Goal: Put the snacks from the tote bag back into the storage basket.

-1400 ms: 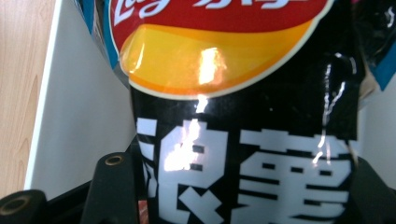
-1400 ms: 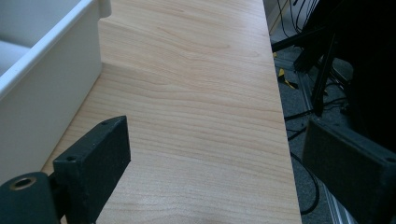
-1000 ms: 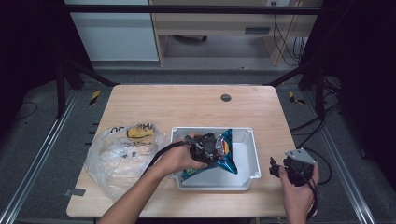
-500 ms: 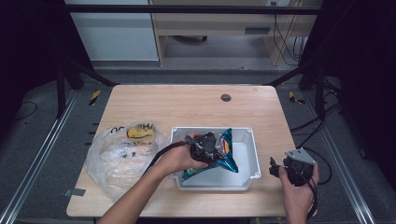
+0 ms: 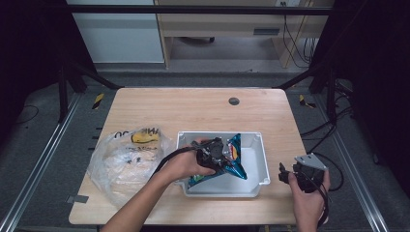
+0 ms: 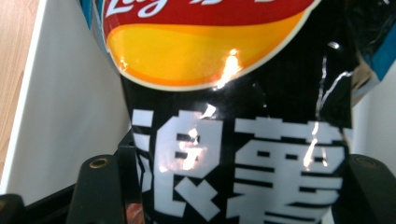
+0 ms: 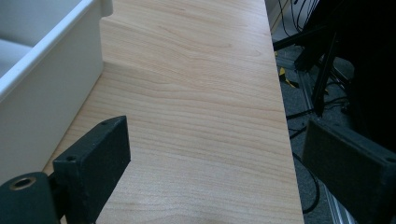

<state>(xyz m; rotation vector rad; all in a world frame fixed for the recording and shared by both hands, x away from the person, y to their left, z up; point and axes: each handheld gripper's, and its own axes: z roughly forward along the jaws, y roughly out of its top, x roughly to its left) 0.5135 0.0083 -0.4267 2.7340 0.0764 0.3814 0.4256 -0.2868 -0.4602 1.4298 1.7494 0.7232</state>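
A black and teal chip bag [image 5: 233, 157] stands tilted inside the white bin [image 5: 263, 159] at the table's middle front. My left gripper [image 5: 215, 152] reaches into the bin from the left and is shut on the bag. In the left gripper view the bag [image 6: 233, 140] spans the whole gap between the jaws, with the bin wall [image 6: 70, 116] behind it. My right gripper [image 5: 285, 174] hovers open to the right of the bin, near the table's right front corner. Bare wood lies between its fingers [image 7: 224, 144], and the bin's outer wall [image 7: 46, 70] is on the left.
A crumpled clear plastic bag [image 5: 125, 159] holding a yellow item [image 5: 144, 137] lies left of the bin. A dark grommet [image 5: 234, 101] sits in the wooden table [image 5: 193, 111] toward the back. Cables trail off the right side, over the floor.
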